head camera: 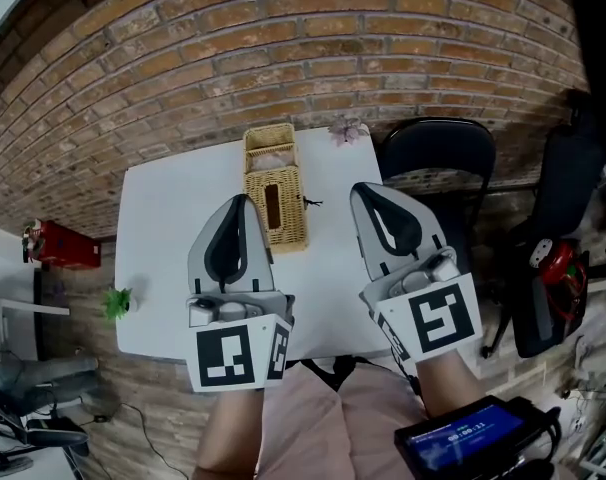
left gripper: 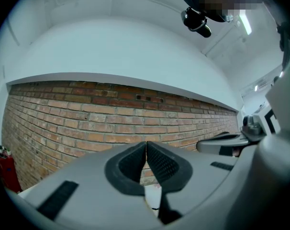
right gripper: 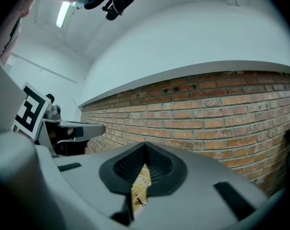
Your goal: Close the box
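The wicker box [head camera: 275, 206] lies at the upper centre of the head view, by the far edge of the white table [head camera: 163, 238]. Its slotted lid seems to be folded open toward the viewer, though the weave makes that hard to tell. Just below, the left gripper [head camera: 245, 203] and right gripper [head camera: 366, 193] hover either side of it, both pinched together on nothing. Such closed tips could slip off the lid, or shove the light box toward the brick wall [head camera: 383, 58].

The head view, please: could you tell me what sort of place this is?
Likely an indoor office or studio corner: a white table against a brick wall, a black chair beside it, a wicker box on top.
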The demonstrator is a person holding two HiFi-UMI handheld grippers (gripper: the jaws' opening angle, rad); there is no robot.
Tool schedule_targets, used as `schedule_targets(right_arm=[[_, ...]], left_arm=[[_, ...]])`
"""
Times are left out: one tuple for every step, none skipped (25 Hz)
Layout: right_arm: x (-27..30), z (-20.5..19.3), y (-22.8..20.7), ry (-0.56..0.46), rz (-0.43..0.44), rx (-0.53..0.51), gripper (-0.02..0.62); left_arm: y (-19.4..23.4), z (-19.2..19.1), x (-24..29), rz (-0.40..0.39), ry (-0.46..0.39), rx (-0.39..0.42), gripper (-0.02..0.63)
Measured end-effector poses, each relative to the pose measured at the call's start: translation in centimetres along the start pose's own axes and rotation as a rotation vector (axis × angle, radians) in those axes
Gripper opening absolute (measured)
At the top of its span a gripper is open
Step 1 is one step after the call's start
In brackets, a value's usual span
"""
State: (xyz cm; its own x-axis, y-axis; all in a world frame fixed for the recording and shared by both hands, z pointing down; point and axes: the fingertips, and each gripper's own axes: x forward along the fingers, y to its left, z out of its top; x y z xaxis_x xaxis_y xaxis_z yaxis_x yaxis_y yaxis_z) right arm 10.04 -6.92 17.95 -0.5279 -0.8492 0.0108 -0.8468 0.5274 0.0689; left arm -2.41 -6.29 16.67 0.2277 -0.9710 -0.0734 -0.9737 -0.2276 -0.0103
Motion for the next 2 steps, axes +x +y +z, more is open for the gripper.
schedule_targets(right_arm=[[0.04, -0.06, 0.04, 0.002, 0.001, -0.003, -0.002], [0.09, -0.13, 0.08, 0.005, 0.002, -0.007, -0.002]], left_arm=[[0.03, -0.04, 0.02, -0.001, 0.001, 0.000, 0.015], [0.05, -0.08, 0.04, -0.002, 0.001, -0.001, 0.015]])
